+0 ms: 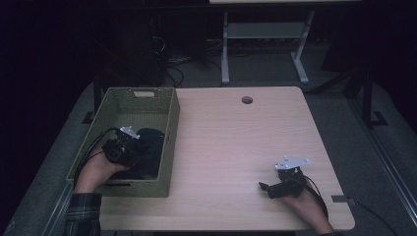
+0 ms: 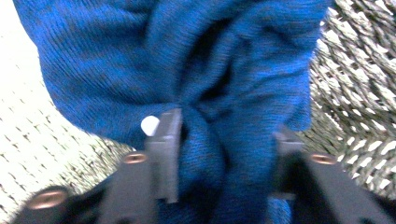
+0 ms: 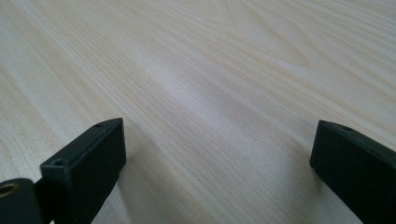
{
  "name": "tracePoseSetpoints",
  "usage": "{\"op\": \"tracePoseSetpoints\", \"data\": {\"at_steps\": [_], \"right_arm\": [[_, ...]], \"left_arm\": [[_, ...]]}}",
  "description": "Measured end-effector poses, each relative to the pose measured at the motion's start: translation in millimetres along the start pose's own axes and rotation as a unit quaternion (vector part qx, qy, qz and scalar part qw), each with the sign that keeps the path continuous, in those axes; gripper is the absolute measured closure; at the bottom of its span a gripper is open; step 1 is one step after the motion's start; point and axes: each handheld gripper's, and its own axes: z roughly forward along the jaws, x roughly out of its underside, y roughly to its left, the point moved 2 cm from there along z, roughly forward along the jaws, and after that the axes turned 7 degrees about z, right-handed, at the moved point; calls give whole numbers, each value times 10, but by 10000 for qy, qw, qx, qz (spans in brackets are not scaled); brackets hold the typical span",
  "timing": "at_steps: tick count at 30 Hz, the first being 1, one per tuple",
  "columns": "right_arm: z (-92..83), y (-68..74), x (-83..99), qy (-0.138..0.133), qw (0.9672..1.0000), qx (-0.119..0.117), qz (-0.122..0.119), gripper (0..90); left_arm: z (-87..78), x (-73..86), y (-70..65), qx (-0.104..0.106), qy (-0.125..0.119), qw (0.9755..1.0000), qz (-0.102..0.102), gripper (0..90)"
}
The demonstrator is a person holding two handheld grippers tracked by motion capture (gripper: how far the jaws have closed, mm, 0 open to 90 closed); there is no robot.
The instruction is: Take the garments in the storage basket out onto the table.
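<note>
Black jaws of left gripper [image 2: 224,154] clamped on a gathered fold of blue knitted cloth [image 2: 196,60], inside woven green basket [image 1: 169,128] at left of wooden table [image 1: 236,142]. Soft, light, limp material expected; likely to sag and stretch when lifted. Best hold: a bunched ridge, as gripped now. Knit texture and colour plain in left gripper view; dark shape from high view. Right gripper [image 1: 264,187] spread wide, empty, low over bare tabletop.

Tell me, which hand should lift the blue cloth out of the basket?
Probably the left. Its tool is inside the green basket with the blue cloth bunched between its jaws. The right tool rests open on the bare table, far from the basket.
</note>
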Motion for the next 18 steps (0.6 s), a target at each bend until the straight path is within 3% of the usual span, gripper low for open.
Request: {"op": "tracePoseSetpoints", "data": {"at_steps": [1,4,12,18], "right_arm": [[0,0,0,2,10000,0,0,32],[0,0,0,-1,10000,0,1,32],[0,0,0,-3,10000,-1,1,32],[1,1,1,-13,10000,-1,7,32]], "left_arm": [[-5,7,6,32,-8,10000,-49,641],[-27,28,11,107,-105,9999,-31,681],[-120,8,50,208,-196,9995,-136,710],[-269,-47,82,198,-192,9996,-76,720]]}}
